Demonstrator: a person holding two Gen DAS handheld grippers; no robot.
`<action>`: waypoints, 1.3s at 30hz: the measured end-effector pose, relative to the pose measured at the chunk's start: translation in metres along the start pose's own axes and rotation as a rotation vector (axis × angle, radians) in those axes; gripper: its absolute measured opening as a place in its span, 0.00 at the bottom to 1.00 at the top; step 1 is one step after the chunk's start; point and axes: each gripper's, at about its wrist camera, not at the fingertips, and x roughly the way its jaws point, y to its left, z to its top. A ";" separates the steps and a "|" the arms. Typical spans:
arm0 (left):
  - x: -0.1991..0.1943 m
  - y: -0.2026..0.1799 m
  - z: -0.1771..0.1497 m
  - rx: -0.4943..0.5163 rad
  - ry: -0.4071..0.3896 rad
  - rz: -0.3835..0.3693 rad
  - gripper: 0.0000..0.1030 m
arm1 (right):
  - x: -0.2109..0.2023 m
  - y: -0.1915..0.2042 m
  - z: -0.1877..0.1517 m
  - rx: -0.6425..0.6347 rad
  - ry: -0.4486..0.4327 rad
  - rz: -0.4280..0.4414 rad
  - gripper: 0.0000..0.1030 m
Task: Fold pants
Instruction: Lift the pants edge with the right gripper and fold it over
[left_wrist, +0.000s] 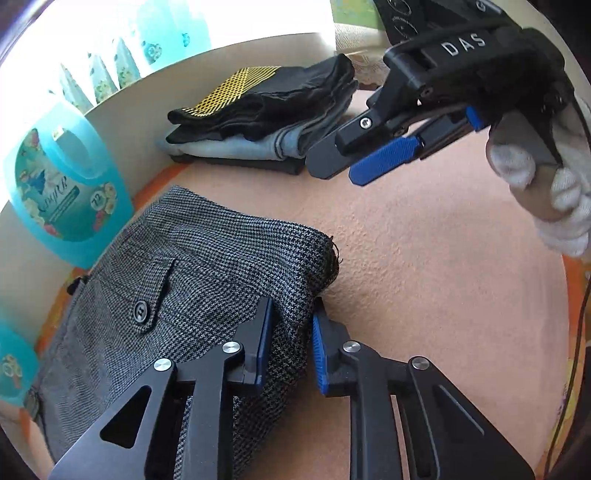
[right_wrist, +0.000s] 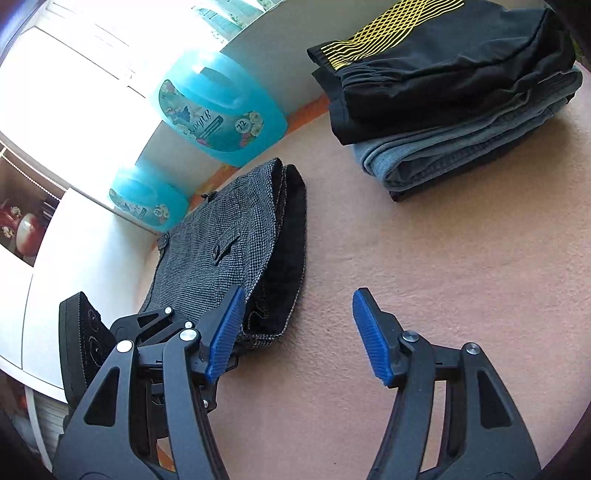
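Pink nubbly counter (right_wrist: 424, 277), white wall behind. Far left: two translucent teal detergent jugs (right_wrist: 225, 110) against the wall (floral labels). Next, grey houndstooth pants (left_wrist: 207, 266), folded flat, buttoned pocket flap up. Left gripper (left_wrist: 291, 350) clamped on the pants' near right edge, ribbed blue pads pinching fabric. Right gripper (right_wrist: 299, 332) released, nothing between its jaws. Far right: folded clothes stack (right_wrist: 461, 110), black mesh-print piece over denim.

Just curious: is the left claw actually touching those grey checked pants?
Touching. The left wrist view shows the left claw pinching a fold of the grey pants.
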 end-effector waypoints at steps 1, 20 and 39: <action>-0.003 0.001 0.000 -0.013 -0.013 -0.003 0.15 | 0.004 0.002 0.002 0.009 0.005 0.008 0.69; -0.023 0.010 0.002 -0.093 -0.042 -0.071 0.17 | 0.085 0.015 0.008 0.204 0.145 0.160 0.65; -0.084 0.103 -0.075 -0.213 0.068 0.391 0.30 | 0.064 0.057 0.011 0.033 0.043 0.053 0.15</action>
